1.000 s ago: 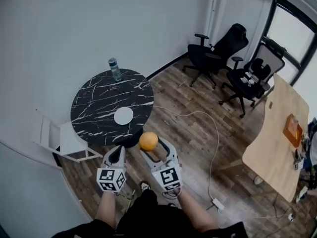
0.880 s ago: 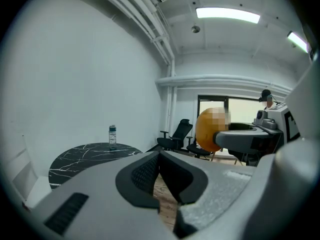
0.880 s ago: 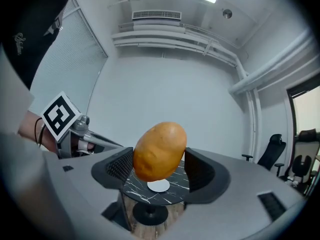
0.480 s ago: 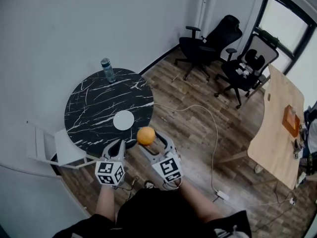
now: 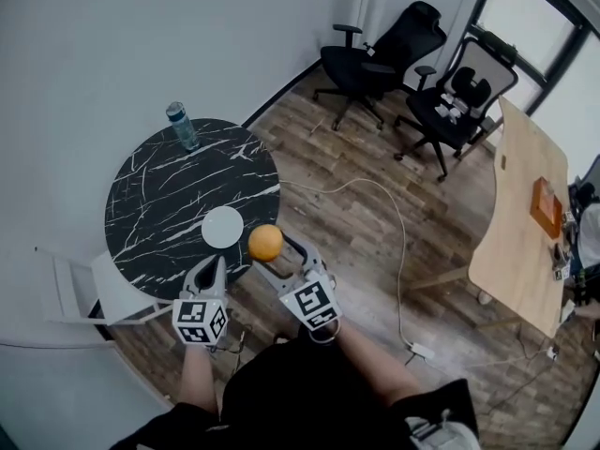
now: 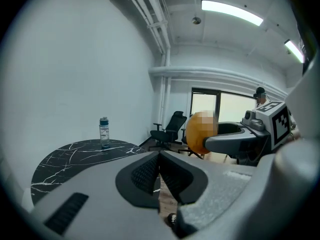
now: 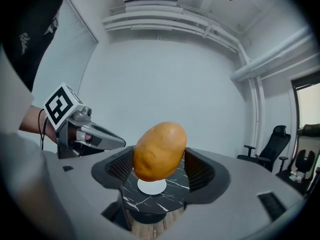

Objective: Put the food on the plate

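Potato (image 7: 160, 150) sits pinched between the two ribbed pads of the right gripper (image 7: 160, 170), one pad pressed on each of its sides. It is tilted, with its upper end leaning to the right in the right gripper view. It is clear of every surface.

Below and beyond the potato, through the gap between the jaws, lies the small white plate (image 7: 152, 186). The plate is bare, and the potato is apart from it. From the head view the potato shows just right of the plate, at the near edge of the round black marble table (image 5: 159, 204).

The left gripper (image 6: 160, 169) is level with the right one and just to its left. Its jaws are pressed together with nothing between them, and its tip is at the table's near rim.

Farther out, a water bottle (image 5: 182, 125) stands upright at the table's far edge, well apart from the plate. A white chair (image 5: 89, 293) is beside the table on the left. Across the wooden floor a pale cable (image 5: 398, 242) trails, with black office chairs (image 5: 375, 64) and a wooden desk (image 5: 520, 223) beyond it.
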Available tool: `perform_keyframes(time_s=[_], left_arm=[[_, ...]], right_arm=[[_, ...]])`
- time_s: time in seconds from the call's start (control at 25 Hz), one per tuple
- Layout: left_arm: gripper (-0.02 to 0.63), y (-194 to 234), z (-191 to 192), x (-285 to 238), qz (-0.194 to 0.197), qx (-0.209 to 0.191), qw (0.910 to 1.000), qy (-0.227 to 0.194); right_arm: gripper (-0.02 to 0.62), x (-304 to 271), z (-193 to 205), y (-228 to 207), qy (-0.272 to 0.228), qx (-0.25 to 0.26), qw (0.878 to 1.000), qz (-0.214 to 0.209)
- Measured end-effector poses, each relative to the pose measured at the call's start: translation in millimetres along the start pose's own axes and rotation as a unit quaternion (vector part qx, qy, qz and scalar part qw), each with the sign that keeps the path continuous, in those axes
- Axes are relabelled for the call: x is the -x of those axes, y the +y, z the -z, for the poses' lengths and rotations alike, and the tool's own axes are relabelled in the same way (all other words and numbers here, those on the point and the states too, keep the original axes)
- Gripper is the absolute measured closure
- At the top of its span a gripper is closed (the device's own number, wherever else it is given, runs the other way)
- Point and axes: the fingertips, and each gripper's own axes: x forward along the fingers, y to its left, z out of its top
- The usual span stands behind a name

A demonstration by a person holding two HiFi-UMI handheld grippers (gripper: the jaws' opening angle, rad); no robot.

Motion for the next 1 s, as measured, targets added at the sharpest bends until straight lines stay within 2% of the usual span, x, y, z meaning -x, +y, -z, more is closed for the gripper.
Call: perform_keyframes(time_s=[0.12, 0.28, 0.48, 0.6, 0.8, 1.0], left_arm=[[0.606, 14.2, -1.2, -25.8, -0.014, 0.012, 0.9998, -0.004], [0.606, 32.9, -12.3, -60.9, -0.041, 0.034, 0.9986, -0.004], [0.606, 50.2, -37.3, -108.5, -0.049, 0.029, 0.9983, -0.007], [0.606, 68.3, -39.9, -134.6, -0.054, 0.031, 0.9981, 0.001], [0.606, 83.1, -21.2, -152.0, -0.070, 0.074, 0.9942, 0.036], [0.606, 108.4, -2.1, -154.6, -0.112, 0.107, 0.9861, 0.061]], right_arm=[[0.285, -20.5, 4.3, -24.0, -0.001, 0.004, 1.000, -0.008], [0.285, -47.5, 8.5, -49.0, 0.009, 0.020, 0.999, -0.048], [0.285, -84.0, 20.3, -98.7, 0.028, 0.036, 0.996, -0.077], [0.285, -116.7, 25.7, -122.5, 0.033, 0.055, 0.993, -0.095], [0.285, -155.5, 40.8, -126.7, 0.058, 0.093, 0.982, -0.152], [0.285, -196.6, 51.0, -109.6, 0.069, 0.100, 0.970, -0.211]])
